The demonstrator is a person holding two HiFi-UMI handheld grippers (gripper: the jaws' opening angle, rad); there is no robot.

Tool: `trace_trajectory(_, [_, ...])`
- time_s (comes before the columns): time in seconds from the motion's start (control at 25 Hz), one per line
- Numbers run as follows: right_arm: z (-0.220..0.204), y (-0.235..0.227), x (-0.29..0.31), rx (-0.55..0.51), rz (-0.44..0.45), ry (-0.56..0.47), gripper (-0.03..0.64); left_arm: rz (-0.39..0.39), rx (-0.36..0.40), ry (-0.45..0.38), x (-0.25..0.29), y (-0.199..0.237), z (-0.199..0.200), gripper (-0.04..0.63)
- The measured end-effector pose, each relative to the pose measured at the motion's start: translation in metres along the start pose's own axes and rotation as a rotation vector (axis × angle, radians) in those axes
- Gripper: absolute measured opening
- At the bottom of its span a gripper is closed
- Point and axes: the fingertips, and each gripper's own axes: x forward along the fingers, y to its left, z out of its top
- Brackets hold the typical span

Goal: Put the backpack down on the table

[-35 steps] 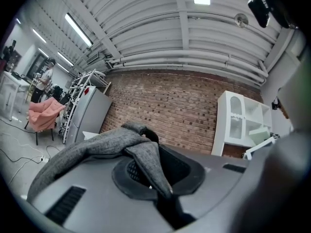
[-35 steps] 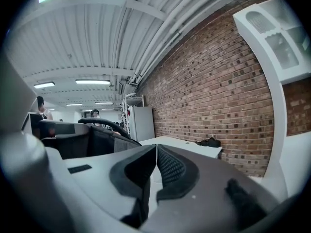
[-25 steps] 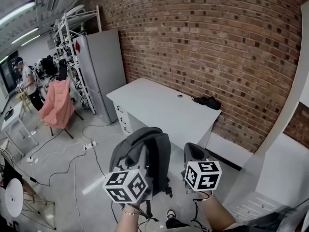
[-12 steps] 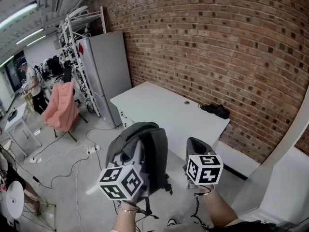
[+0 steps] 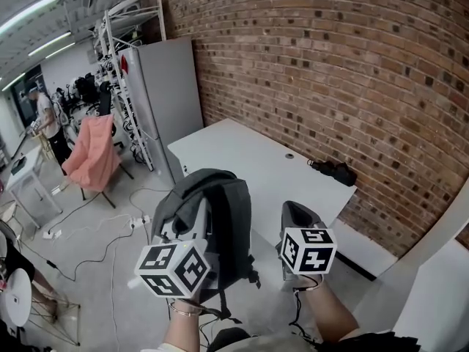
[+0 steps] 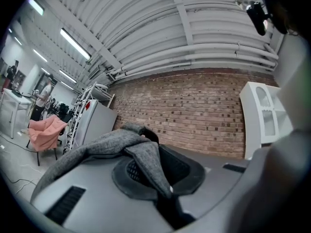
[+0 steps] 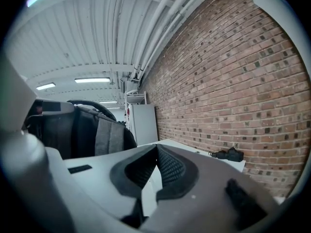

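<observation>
A grey backpack (image 5: 214, 222) hangs in the air in front of me, over the floor just short of the white table (image 5: 242, 160). My left gripper (image 6: 156, 174) is shut on a grey fabric strap (image 6: 145, 158) at the backpack's top; its marker cube (image 5: 173, 269) shows low in the head view. My right gripper (image 5: 297, 217) is to the right of the backpack, shut with nothing between its pads. In the right gripper view the backpack (image 7: 82, 130) is at the left and the table (image 7: 194, 152) lies ahead.
A small black object (image 5: 333, 171) lies on the table's far right corner by the brick wall (image 5: 337, 72). A grey cabinet (image 5: 165, 97), a shelving rack (image 5: 117, 57) and a pink chair (image 5: 91, 160) stand left. Cables (image 5: 95, 226) cross the floor. A person (image 5: 44, 119) stands far left.
Both grippers and the backpack have moved forward toward the table, and the backpack has risen a little. The left grip on the strap is unchanged.
</observation>
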Motion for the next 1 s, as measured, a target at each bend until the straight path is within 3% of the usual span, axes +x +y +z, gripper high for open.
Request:
trace_trajectory(0.48, [0.0, -0.028, 0.066, 0.006, -0.041, 0.02, 0.031, 0.009, 0.05, -0.045, 0.065, 0.038, 0.017, 0.037])
trace_trajectory(1.0, [0.024, -0.027, 0.191, 0.028, -0.065, 0.016, 0.031, -0.047, 0.012, -0.028, 0.17, 0.106, 0.026, 0.037])
